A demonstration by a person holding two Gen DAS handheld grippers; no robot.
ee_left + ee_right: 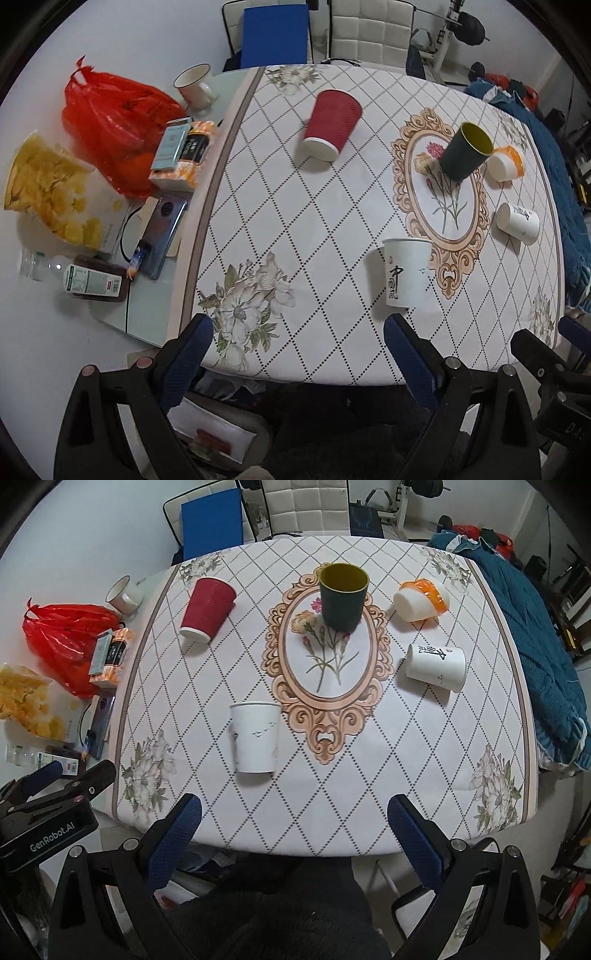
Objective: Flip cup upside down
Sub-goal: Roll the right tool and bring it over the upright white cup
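Several cups stand on the patterned tablecloth (332, 812). A white paper cup (255, 738) (404, 273) stands upright near the front. A dark green cup (343, 596) (465, 151) stands upright, mouth up, in the middle. A red cup (207, 609) (330, 123), an orange-and-white cup (421, 600) (506, 162) and a second white cup (436, 666) (517, 223) stand upside down. My left gripper (299, 343) and right gripper (295, 819) are open and empty, held off the table's front edge.
To the left lie a red plastic bag (107, 125), a snack bag (51, 188), a phone (162, 236), a bottle (74, 277), small boxes (181, 151) and a mug (195, 85). Chairs (306, 506) stand behind the table. A blue blanket (535, 627) lies at right.
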